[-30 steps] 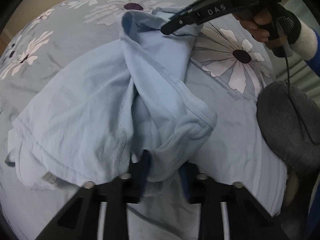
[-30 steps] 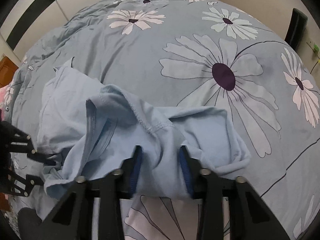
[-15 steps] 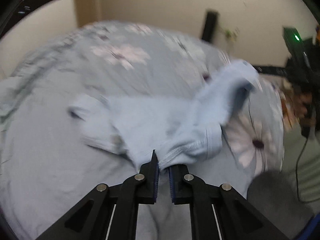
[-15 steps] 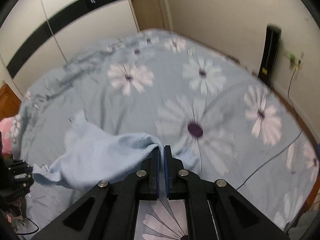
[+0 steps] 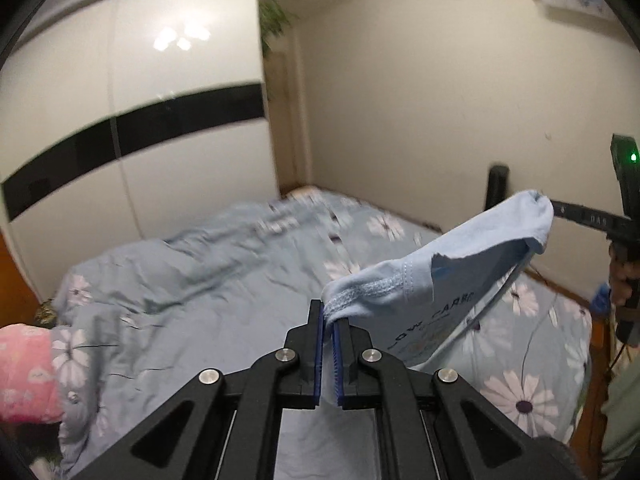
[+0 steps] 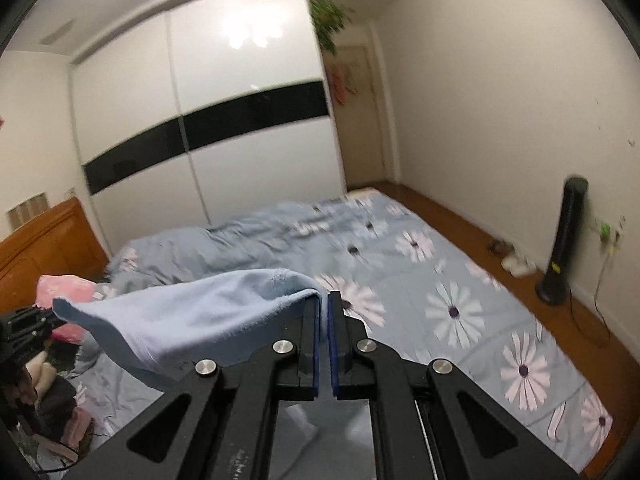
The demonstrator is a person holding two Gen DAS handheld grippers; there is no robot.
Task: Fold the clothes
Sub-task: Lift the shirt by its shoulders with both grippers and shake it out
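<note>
shirt (image 5: 472, 276) between both clamped grippers

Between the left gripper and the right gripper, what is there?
The light blue shirt spans the gap, pinched at one end by the left gripper and at the other by the right gripper. The left wrist view shows it best.

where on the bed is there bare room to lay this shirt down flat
The shirt hangs between the left tool and right tool. The flowered duvet ahead looks bare out to its floor-side edge. It is crowded toward the headboard: bunched bedding and a pink pillow.
</note>
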